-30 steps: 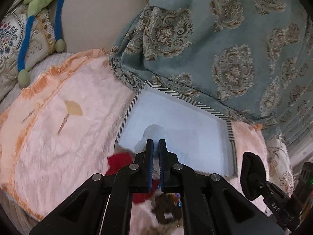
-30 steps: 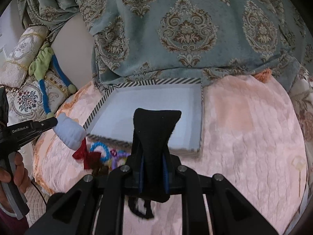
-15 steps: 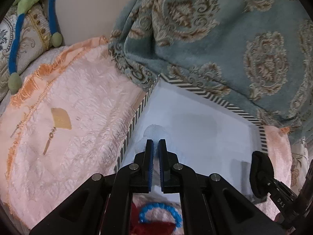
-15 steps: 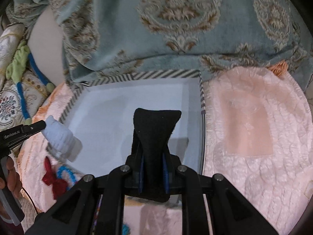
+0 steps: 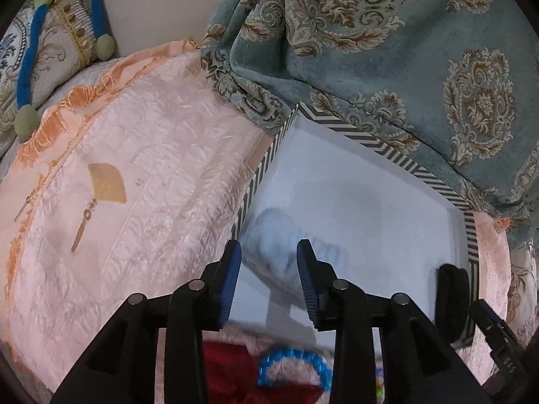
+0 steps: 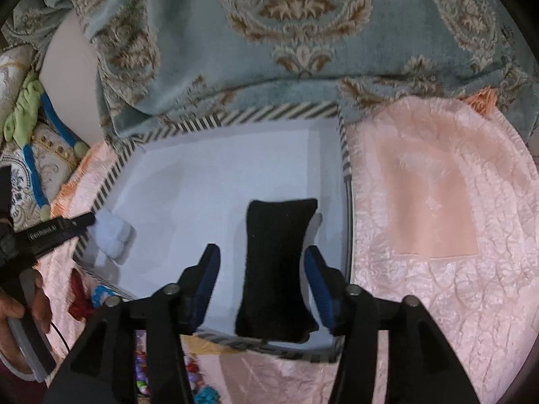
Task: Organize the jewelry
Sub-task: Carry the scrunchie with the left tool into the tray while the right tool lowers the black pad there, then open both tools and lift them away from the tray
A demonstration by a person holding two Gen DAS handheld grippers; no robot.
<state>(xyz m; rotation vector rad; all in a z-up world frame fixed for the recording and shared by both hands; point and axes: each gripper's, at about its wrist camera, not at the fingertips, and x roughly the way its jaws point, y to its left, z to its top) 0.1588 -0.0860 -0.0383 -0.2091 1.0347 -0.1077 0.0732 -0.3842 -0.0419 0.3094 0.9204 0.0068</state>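
A white tray with a striped rim (image 5: 353, 136) (image 6: 235, 116) lies on the pink bedspread. My left gripper (image 5: 268, 277) is open over its left part, and a pale blue fuzzy piece (image 5: 286, 252) (image 6: 113, 234) lies in the tray between its fingers. My right gripper (image 6: 262, 284) is open over the tray's right front part, and a black fuzzy band (image 6: 276, 269) (image 5: 451, 289) lies in the tray between its fingers. A blue bead bracelet (image 5: 291, 368) (image 6: 101, 294) and a red bow (image 5: 232, 370) (image 6: 79, 303) lie in front of the tray.
A teal patterned blanket (image 5: 404, 50) (image 6: 286, 33) hangs over the tray's far edge. A gold fan hairpin (image 5: 104, 188) lies on the bedspread at the left. Colourful beads (image 6: 141, 373) lie by the tray's front. Cushions (image 5: 40, 54) are at the far left.
Both grippers moved forward over the tray and opened. The pale blue piece and the black band, held before, now lie in the tray.
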